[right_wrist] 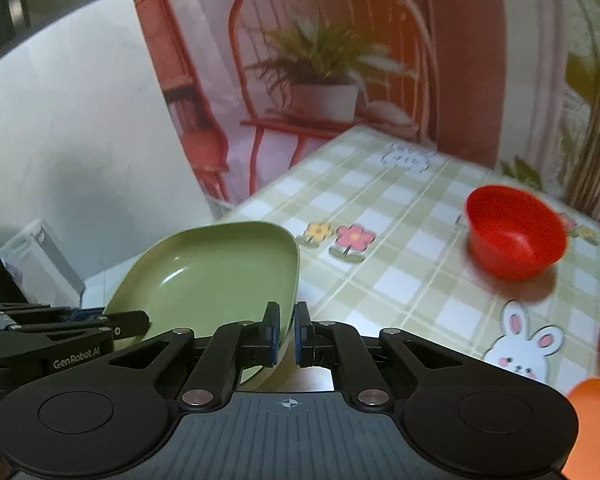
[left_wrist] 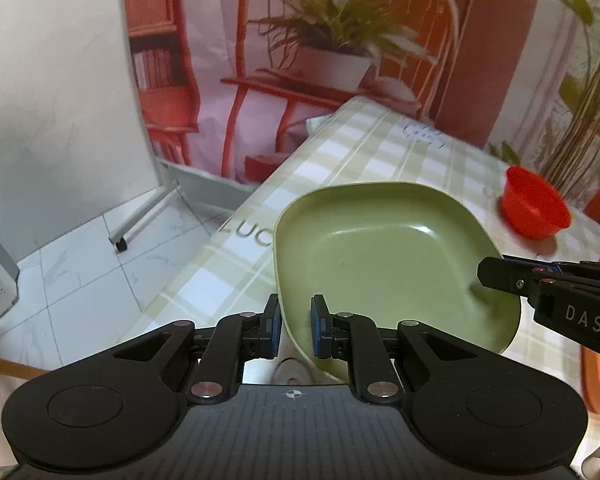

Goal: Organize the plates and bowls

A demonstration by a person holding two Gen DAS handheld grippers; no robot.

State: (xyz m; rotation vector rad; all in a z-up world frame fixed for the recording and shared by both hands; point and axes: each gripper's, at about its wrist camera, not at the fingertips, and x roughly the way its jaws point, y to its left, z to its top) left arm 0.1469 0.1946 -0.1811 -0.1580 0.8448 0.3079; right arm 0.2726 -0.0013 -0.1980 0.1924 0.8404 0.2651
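Here, both grippers grasp the green plate (left_wrist: 388, 256) by opposite rims, tilted above the surface (right_wrist: 400, 280): left gripper (left_wrist: 296, 330) and right gripper (right_wrist: 287, 334) fingers clenched on its rim; red bowl (right_wrist: 516, 232) well beyond.

I see a staged home dining corner: a table in a green-checked cloth (right_wrist: 400, 264) with flower and rabbit stickers, a red bowl (right_wrist: 514, 232) at far right, a printed backdrop (left_wrist: 340, 60) of a red chair and potted plant, white floor tiles (left_wrist: 100, 264) at left.
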